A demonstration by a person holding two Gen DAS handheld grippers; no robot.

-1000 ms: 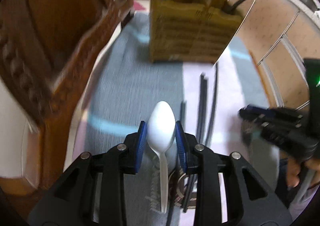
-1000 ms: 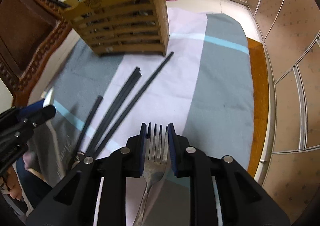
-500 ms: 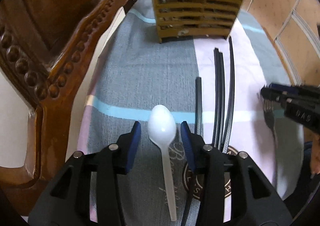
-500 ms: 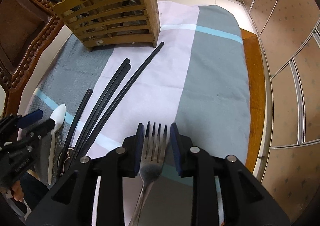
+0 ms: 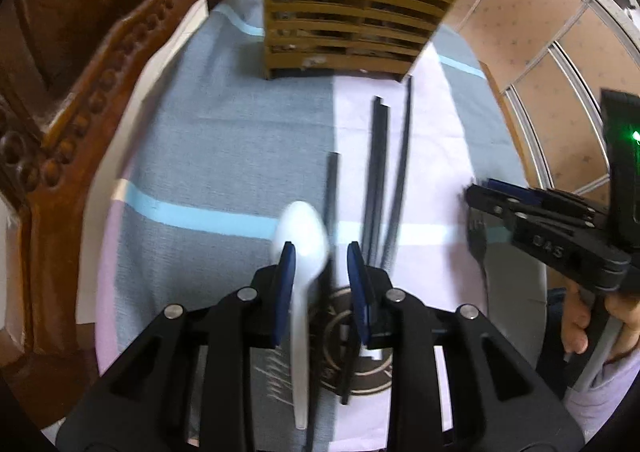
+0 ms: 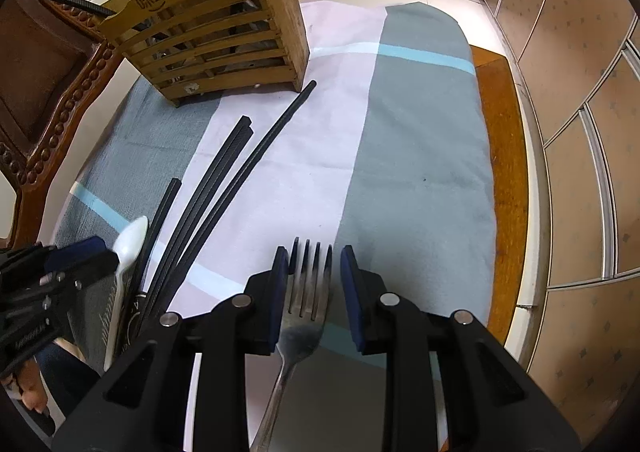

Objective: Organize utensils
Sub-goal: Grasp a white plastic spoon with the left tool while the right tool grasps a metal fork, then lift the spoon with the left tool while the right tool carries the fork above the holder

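Observation:
A white plastic spoon lies on the striped cloth between the jaws of my left gripper. Those jaws are closing; the left pad touches the bowl and a gap shows at the right pad. A metal fork lies between the jaws of my right gripper, which stands open with a slim gap beside the tines. Several black chopsticks lie fanned out between the two grippers. The slatted wooden utensil holder stands at the far end of the cloth, with utensils inside.
A carved wooden chair borders the cloth on the left. Bare wood rim and tiled floor lie to the right. A hand holds the right gripper. The left gripper appears at the right wrist view's left edge.
The left jaws widened around the spoon, then narrowed again, and the spoon bowl now leans at the left pad. The right jaws eased slightly off the fork.

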